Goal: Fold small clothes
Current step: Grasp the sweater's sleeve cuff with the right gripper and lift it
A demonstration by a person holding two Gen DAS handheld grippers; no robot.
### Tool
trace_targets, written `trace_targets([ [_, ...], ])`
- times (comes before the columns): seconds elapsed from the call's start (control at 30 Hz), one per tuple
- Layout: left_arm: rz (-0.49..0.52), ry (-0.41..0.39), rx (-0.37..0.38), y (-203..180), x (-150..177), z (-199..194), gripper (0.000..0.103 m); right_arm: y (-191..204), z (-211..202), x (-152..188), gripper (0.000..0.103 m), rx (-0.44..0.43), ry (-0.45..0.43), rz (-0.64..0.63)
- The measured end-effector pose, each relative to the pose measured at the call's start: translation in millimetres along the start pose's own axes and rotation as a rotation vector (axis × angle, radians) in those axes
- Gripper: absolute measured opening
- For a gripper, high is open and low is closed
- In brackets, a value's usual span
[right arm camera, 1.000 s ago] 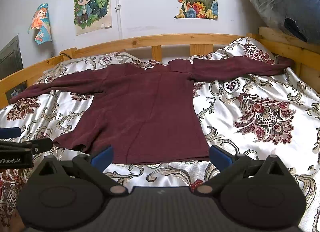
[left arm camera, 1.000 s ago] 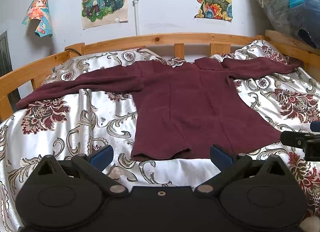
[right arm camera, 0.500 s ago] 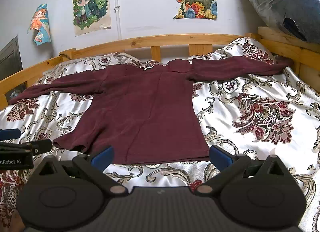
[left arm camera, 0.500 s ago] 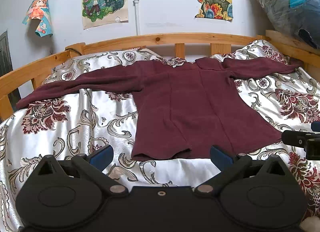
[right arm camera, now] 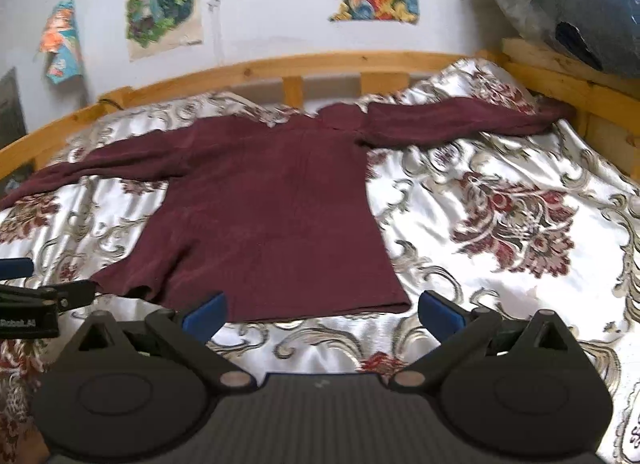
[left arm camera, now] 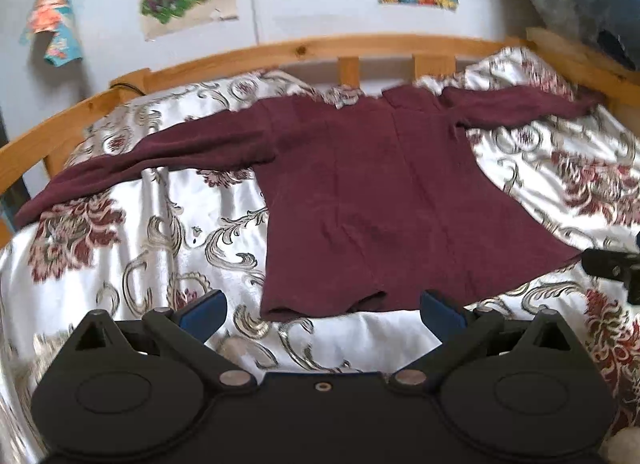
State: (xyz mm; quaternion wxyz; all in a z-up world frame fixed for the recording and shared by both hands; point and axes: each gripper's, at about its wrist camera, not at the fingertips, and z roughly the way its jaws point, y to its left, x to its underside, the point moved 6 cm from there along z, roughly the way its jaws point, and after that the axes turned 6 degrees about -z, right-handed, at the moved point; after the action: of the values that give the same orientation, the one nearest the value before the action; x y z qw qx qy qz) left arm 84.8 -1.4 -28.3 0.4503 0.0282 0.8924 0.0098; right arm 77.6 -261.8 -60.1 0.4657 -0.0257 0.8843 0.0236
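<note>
Left wrist view: the left hand-held gripper (left arm camera: 322, 310) hangs spread wide and empty, its blue fingertips (left arm camera: 202, 310) just short of the hem of a maroon long-sleeved top (left arm camera: 372, 200). The top lies flat, sleeves outstretched, on the patterned satin bedspread (left arm camera: 140, 248).

Right wrist view: the right hand-held gripper (right arm camera: 322, 310) is likewise spread and empty, near the top's (right arm camera: 272, 220) hem, inside the wooden bed frame (right arm camera: 320, 60)

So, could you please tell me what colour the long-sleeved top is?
The top is dark maroon, clearest in the right wrist view.
</note>
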Motion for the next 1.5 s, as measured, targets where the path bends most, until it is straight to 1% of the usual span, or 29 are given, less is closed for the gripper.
trace_targets([
  [0.1,0.053,0.06,-0.01,5.7,-29.2,5.0,0.102,-13.3,7.1,-13.0,0.103,0.034,0.037,0.031],
  [0.17,0.088,0.109,-0.023,10.3,-56.1,5.1,0.102,-23.8,11.8,-23.4,0.103,0.046,0.044,0.054],
  [0.27,0.133,0.157,-0.064,16.3,-95.7,2.5,0.102,-40.0,17.4,-42.8,0.103,0.073,0.034,0.062],
  [0.37,0.146,0.146,-0.103,17.8,-132.0,1.7,0.102,-55.8,25.2,-61.8,0.103,0.103,0.015,0.062],
  [0.43,0.133,0.135,-0.117,14.9,-147.5,8.2,0.102,-66.9,32.4,-73.0,0.103,0.12,0.003,0.066],
  [0.5,0.098,0.129,-0.099,10.2,-156.6,20.1,0.102,-78.7,40.7,-81.4,0.103,0.132,-0.013,0.078],
  [0.6,0.04,0.1,-0.057,1.6,-161.9,46.0,0.102,-98.4,57.7,-90.0,0.103,0.158,-0.028,0.091],
  [0.67,0.018,0.073,-0.048,-4.3,-162.6,66.2,0.102,-114.6,72.1,-95.4,0.103,0.197,-0.025,0.086],
  [0.73,-0.014,0.057,-0.027,-8.1,-160.2,84.0,0.102,-131.1,85.4,-103.2,0.103,0.214,-0.039,0.085],
  [0.83,-0.04,0.055,0.003,-11.2,-152.2,105.8,0.102,-156.4,97.8,-116.0,0.103,0.222,-0.109,0.099],
  [0.9,-0.047,0.069,0.012,-11.6,-145.2,118.9,0.102,-177.1,107.4,-125.3,0.103,0.228,-0.16,0.124],
  [1.0,-0.026,0.081,0.029,-12.7,-134.4,138.7,0.102,-208.6,121.9,-139.7,0.103,0.248,-0.23,0.165],
  [1.03,-0.008,0.085,0.029,-13.9,-131.6,146.2,0.102,-217.3,126.9,-143.8,0.103,0.256,-0.232,0.179],
  [1.1,0.028,0.091,0.02,-13.4,-126.5,161.5,0.102,-239.1,141.8,-151.4,0.103,0.285,-0.218,0.236],
  [1.2,0.043,0.105,0.022,-9.6,-120.2,179.8,0.102,-269.4,165.9,-162.0,0.103,0.255,-0.237,0.343],
  [1.27,0.033,0.121,0.034,-4.5,-116.9,188.0,0.102,-289.0,183.8,-170.1,0.103,0.264,-0.249,0.396],
  [1.37,0.036,0.127,0.044,-0.8,-116.6,198.7,0.102,-318.1,203.3,-179.0,0.103,0.343,-0.272,0.5],
  [1.43,0.032,0.124,0.052,-0.5,-118.8,204.1,0.102,-337.7,211.7,-184.5,0.1,0.395,-0.292,0.571],
  [1.5,0.018,0.117,0.063,-1.6,-121.4,209.2,0.102,-352.7,219.1,-188.4,0.096,0.446,-0.281,0.629],
])
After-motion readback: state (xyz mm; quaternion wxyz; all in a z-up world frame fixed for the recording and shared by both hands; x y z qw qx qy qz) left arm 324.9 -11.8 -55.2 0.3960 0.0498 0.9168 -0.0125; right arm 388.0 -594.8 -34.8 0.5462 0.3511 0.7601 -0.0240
